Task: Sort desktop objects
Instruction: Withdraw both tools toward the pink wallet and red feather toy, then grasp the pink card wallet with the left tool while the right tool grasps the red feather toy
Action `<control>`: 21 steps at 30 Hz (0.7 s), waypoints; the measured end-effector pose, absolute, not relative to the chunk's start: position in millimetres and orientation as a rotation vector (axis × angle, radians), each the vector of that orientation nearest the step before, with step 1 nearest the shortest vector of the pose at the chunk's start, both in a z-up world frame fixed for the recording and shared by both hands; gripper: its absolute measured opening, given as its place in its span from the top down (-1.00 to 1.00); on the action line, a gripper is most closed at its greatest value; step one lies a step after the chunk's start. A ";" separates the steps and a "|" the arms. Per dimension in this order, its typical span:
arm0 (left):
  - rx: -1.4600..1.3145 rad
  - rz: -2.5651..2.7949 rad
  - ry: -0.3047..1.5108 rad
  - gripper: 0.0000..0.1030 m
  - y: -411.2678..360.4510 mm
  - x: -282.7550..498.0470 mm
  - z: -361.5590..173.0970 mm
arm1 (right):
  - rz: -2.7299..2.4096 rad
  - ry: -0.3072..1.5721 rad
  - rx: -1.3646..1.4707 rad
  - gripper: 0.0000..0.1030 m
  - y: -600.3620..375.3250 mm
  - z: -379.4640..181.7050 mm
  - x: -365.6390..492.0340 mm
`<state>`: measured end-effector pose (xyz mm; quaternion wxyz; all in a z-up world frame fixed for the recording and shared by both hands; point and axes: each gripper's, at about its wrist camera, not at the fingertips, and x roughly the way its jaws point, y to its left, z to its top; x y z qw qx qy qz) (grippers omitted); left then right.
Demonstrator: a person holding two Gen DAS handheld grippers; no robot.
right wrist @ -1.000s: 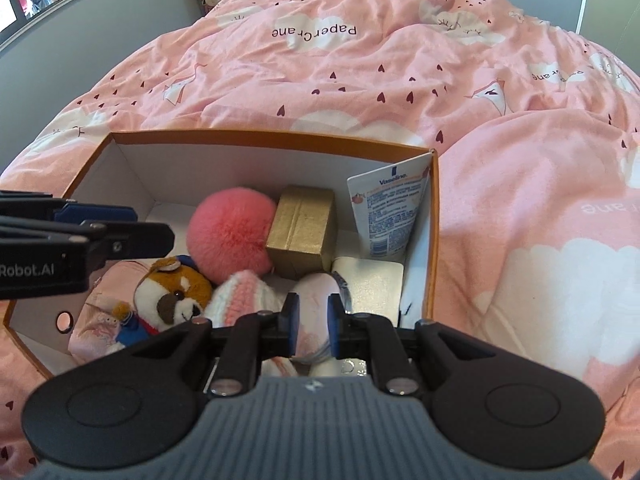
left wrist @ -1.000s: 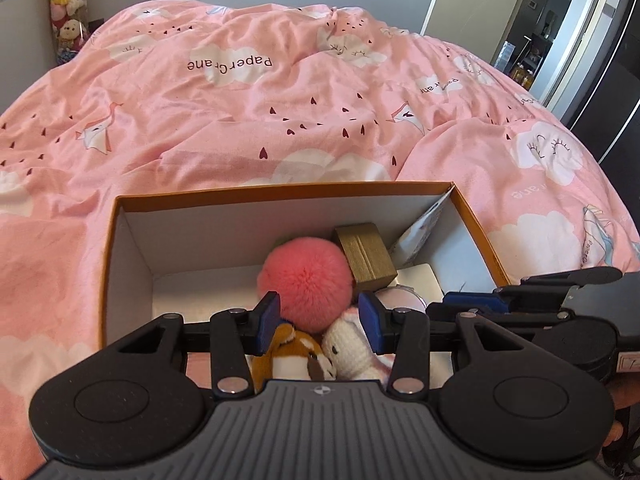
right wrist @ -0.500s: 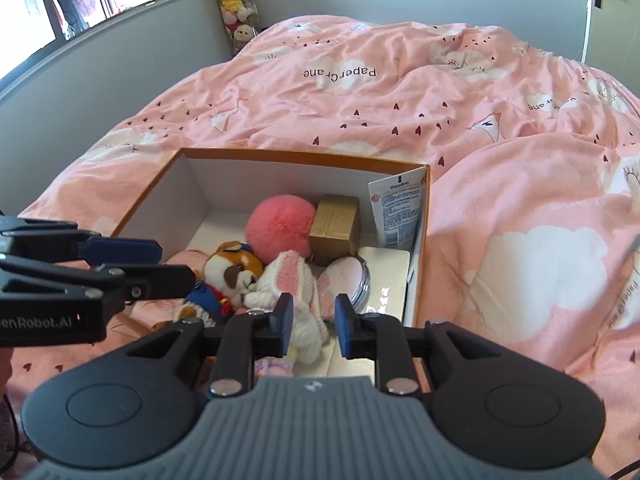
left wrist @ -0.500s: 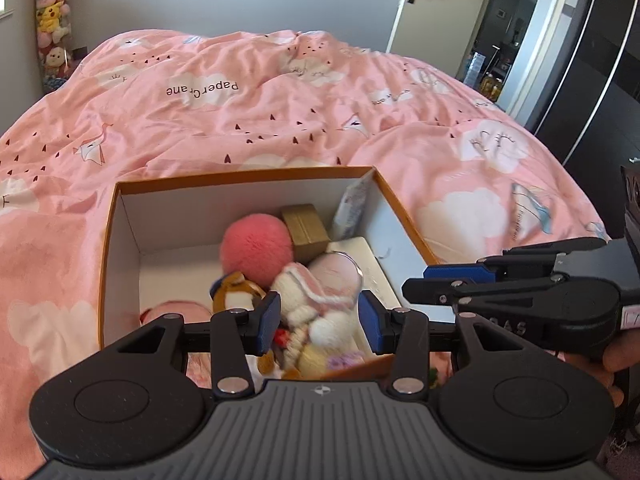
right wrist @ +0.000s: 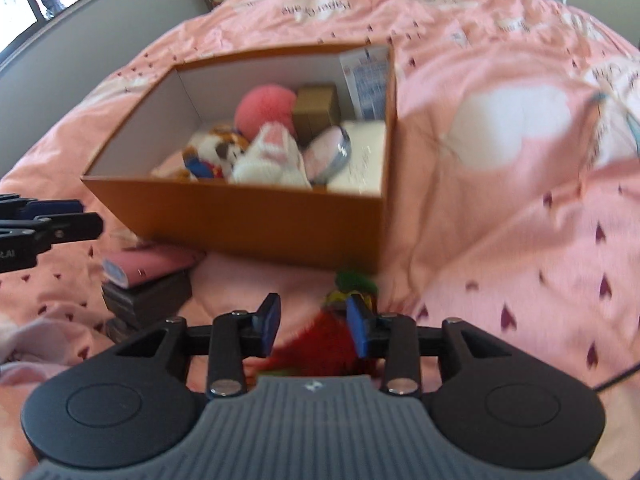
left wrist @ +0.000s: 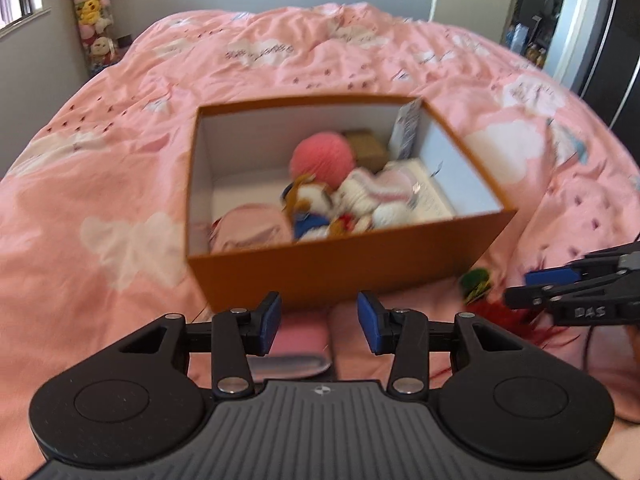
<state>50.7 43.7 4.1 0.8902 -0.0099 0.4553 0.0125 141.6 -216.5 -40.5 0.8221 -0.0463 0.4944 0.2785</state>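
Note:
An orange box [left wrist: 344,268] [right wrist: 240,216] sits on the pink bed, holding a pink pompom [left wrist: 322,156] [right wrist: 264,108], a gold box [right wrist: 316,108], a plush dog [right wrist: 216,152], a white plush [right wrist: 272,160], a round mirror [right wrist: 328,154] and a tube [right wrist: 366,76]. My left gripper [left wrist: 319,324] is open and empty, above a pink device [left wrist: 300,350] in front of the box. My right gripper [right wrist: 313,326] is open and empty, above a red and green toy [right wrist: 332,340] [left wrist: 476,284].
The pink device [right wrist: 148,268] lies on a stack of dark boxes [right wrist: 148,300] left of the right gripper. The pink duvet [left wrist: 100,160] covers the bed all round. Stuffed toys [left wrist: 94,16] stand by the far wall, and a doorway [left wrist: 532,12] is at the right.
Both grippers have pulled back out of the box towards the near side. Both have opened wider. The pink device and the red and green toy have come into view.

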 end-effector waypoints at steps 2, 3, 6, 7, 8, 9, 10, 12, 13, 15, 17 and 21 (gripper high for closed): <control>-0.020 0.061 0.979 0.00 49.6 47.5 -4.6 | 0.570 1.085 -0.105 0.13 -217.4 -52.4 139.1; -0.033 0.078 0.994 0.00 53.6 46.6 -8.6 | 0.559 1.102 -0.112 0.13 -216.6 -58.0 138.1; -0.094 0.109 1.024 -0.01 67.4 46.8 -17.2 | 0.554 1.120 -0.116 0.06 -215.3 -67.6 134.6; -0.115 0.121 1.027 -0.01 71.6 46.9 -19.1 | 0.554 1.122 -0.119 0.01 -214.0 -69.1 134.7; -0.129 0.133 1.024 -0.01 75.0 46.9 -19.9 | 0.553 1.125 -0.122 -0.01 -212.6 -70.6 134.7; -0.131 0.137 1.020 -0.01 76.3 46.5 -20.0 | 0.554 1.131 -0.122 -0.02 -212.0 -72.9 134.9; -0.118 0.128 1.016 -0.01 74.8 46.1 -19.4 | 0.556 1.137 -0.121 -0.03 -211.2 -75.0 135.5; -0.038 0.080 1.011 -0.02 65.3 44.9 -17.4 | 0.561 1.148 -0.123 -0.03 -209.6 -78.4 136.9; 0.014 0.058 1.011 -0.02 59.3 43.6 -16.9 | 0.563 1.149 -0.124 -0.03 -208.7 -78.4 137.2; 0.123 0.033 1.017 -0.05 47.5 42.1 -16.6 | 0.569 1.151 -0.126 -0.03 -207.8 -79.3 136.7; 0.201 0.019 1.029 -0.06 38.6 42.4 -19.1 | 0.573 1.151 -0.125 -0.03 -208.4 -80.1 136.9; 0.239 -0.003 1.070 -0.06 33.1 42.8 -27.9 | 0.577 1.157 -0.119 -0.03 -208.7 -82.4 137.7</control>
